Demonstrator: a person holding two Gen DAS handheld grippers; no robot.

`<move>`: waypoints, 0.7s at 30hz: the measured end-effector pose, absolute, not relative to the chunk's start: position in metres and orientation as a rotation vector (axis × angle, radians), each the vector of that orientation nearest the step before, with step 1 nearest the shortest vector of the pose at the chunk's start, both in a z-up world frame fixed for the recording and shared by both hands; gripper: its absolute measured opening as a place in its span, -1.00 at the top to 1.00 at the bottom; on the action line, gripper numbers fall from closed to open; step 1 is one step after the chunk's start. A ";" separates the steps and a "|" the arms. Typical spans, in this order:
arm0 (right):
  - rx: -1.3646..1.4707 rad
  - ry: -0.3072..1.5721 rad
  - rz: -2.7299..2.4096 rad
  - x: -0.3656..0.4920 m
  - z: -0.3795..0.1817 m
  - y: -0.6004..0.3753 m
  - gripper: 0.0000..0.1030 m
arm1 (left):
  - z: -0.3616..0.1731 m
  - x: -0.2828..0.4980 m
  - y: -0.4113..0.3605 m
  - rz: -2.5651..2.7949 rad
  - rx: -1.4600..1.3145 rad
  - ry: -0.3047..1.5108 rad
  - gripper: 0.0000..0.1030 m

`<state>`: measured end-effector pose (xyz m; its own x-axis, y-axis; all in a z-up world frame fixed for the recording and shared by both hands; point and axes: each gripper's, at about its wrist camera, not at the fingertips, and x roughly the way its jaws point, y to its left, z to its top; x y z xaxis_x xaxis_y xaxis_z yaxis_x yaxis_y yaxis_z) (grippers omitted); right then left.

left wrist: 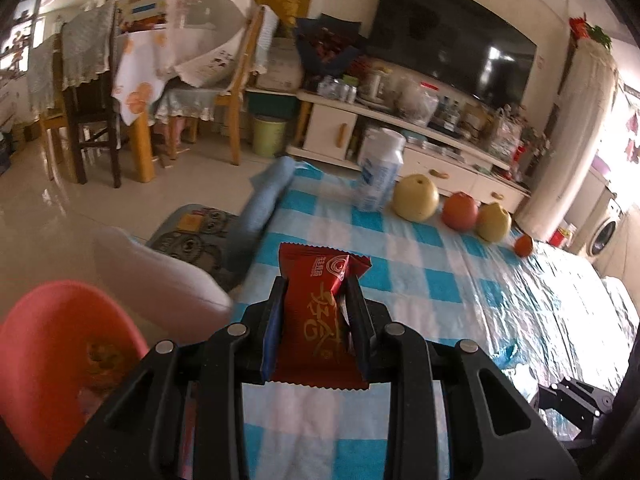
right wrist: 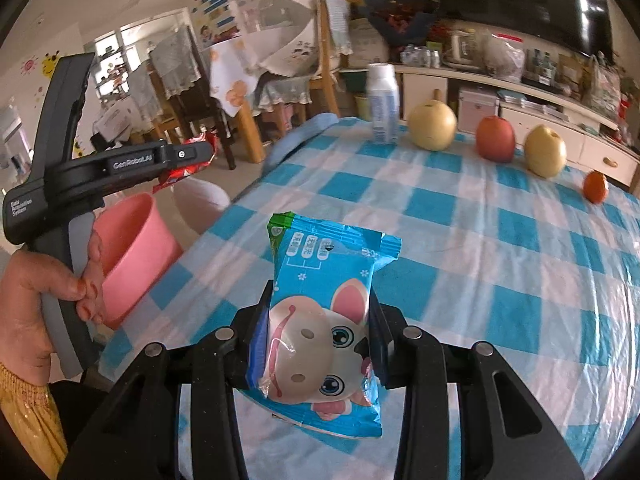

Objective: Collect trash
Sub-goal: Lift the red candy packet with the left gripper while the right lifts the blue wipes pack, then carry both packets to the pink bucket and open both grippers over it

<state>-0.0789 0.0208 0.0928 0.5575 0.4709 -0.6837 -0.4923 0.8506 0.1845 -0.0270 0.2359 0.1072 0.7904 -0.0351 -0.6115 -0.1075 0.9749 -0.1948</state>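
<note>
One checked worktop [right wrist: 500, 216] bearing four fruits and one bottle [right wrist: 383, 104], one pink bin [right wrist: 132, 256] beside its edge, and two tools: the left tool [left wrist: 316, 284] clamped on one red wrapper [left wrist: 316, 312], the right tool [right wrist: 320, 300] clamped on one blue wrapper [right wrist: 320, 320], both wrappers held above the worktop.

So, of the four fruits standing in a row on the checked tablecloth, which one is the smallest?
The small orange fruit at the right end of the row, beside a yellow pear; it is clearly smaller than the red apple and both pears.
</note>
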 end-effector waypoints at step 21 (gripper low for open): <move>-0.198 0.747 0.822 -0.115 0.125 0.184 0.19 | 0.117 -0.075 0.348 0.302 -0.316 0.612 0.38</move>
